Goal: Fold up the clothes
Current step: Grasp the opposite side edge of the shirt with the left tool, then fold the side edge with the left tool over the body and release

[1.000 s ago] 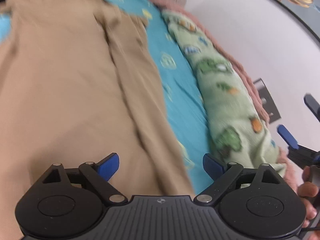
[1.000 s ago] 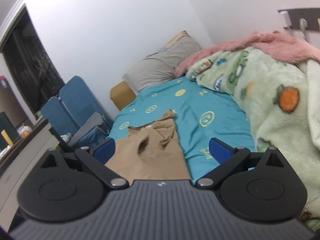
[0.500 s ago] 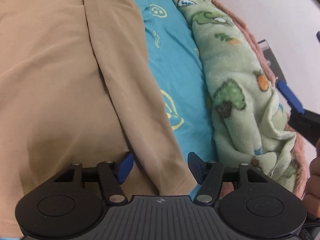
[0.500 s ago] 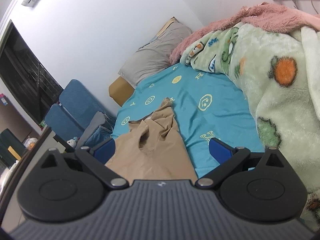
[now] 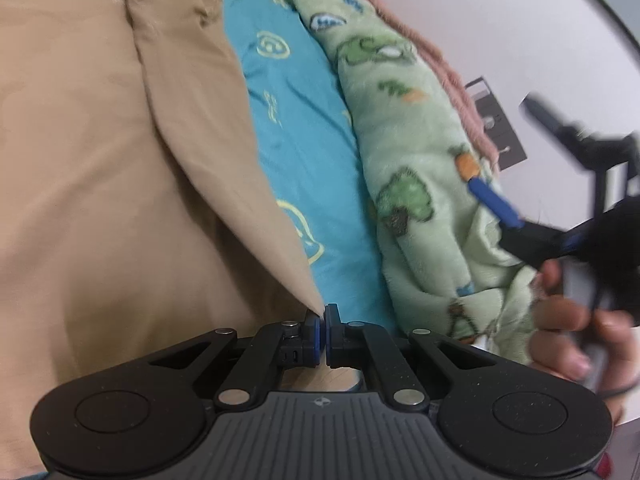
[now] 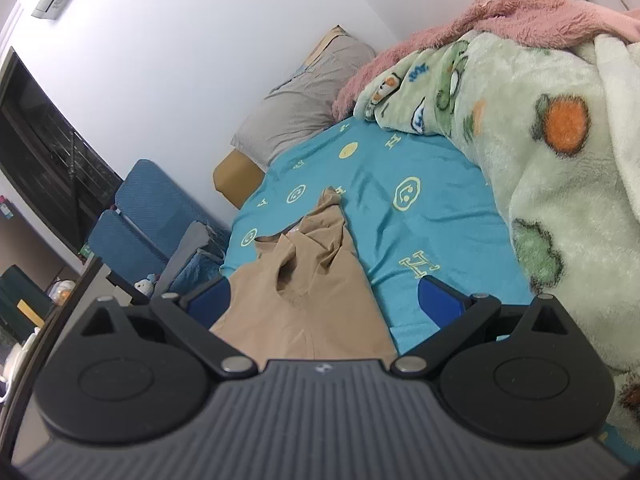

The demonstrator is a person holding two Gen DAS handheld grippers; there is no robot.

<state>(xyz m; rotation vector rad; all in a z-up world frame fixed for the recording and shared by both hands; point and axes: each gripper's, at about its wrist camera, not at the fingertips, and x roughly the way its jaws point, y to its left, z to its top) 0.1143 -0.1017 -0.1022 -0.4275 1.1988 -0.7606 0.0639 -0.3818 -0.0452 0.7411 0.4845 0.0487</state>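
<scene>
A tan garment (image 5: 100,168) lies spread on the teal bed sheet (image 5: 296,136). My left gripper (image 5: 322,320) is shut on the garment's near right corner, and the cloth rises taut to the pinch. My right gripper (image 6: 324,300) is open and empty, held above the bed with the garment (image 6: 316,292) below and ahead of it. It also shows blurred at the right of the left wrist view (image 5: 520,168), held in a hand.
A green fleece blanket (image 5: 420,160) over a pink one (image 6: 500,20) runs along the bed's right side by the wall. A grey pillow (image 6: 304,108) lies at the head. Blue chairs (image 6: 144,216) stand left of the bed.
My left gripper has closed from open onto the garment's corner. The right gripper stayed open and tilted down slightly toward the bed.
</scene>
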